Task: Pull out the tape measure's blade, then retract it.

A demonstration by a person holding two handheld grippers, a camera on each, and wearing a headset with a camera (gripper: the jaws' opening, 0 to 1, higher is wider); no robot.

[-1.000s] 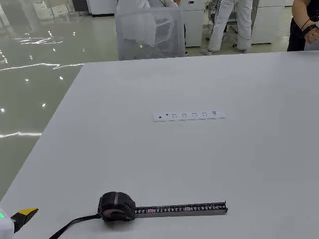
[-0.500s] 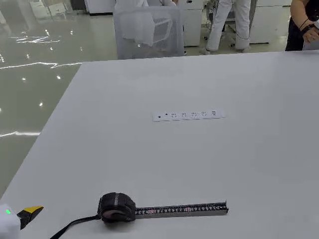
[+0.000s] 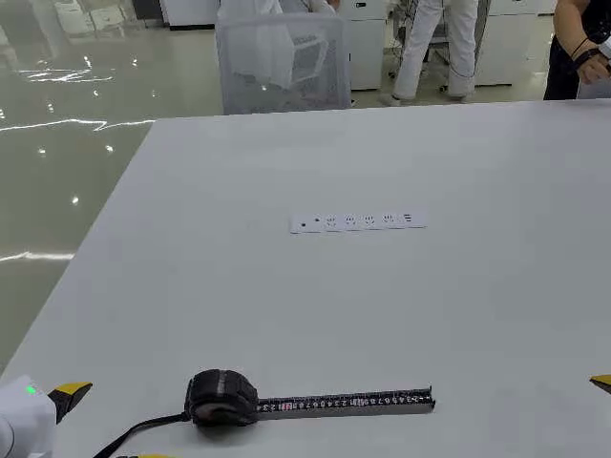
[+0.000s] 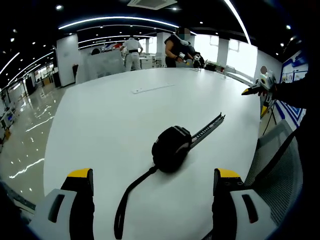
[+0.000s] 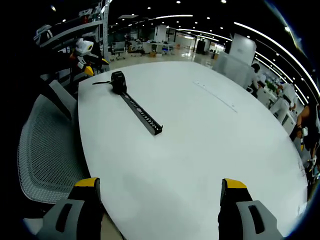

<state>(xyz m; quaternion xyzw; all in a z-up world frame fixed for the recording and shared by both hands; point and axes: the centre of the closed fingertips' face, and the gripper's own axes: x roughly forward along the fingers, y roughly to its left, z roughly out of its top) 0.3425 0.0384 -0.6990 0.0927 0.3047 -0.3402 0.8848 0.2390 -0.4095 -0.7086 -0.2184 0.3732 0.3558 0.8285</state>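
The tape measure (image 3: 221, 398) lies on the white surface (image 3: 382, 305) close to its near edge, towards the left in the head view. Its blade (image 3: 348, 403) is drawn out and lies flat, running from the black case to the right, with printed numerals showing along it. A black strap (image 3: 143, 429) trails from the other side of the case towards the near-left edge.

The left claw (image 4: 154, 174) hangs just short of the case, aimed at it over the strap. Its two yellow-tipped jaws stand wide apart and hold nothing. The right claw (image 5: 161, 183) is well apart from the tape measure, out past the free end of the blade. It looks back along the blade towards the case, and its jaws are also spread wide and empty. Neither claw touches the tape measure or the blade.

Further out, near the middle of the surface, a white power strip (image 3: 358, 221) is set flat, parallel to the blade. At the far edge stands a mesh chair (image 3: 282, 62), and beyond it lies a glossy floor (image 3: 57, 143) where several people (image 3: 439, 43) stand.
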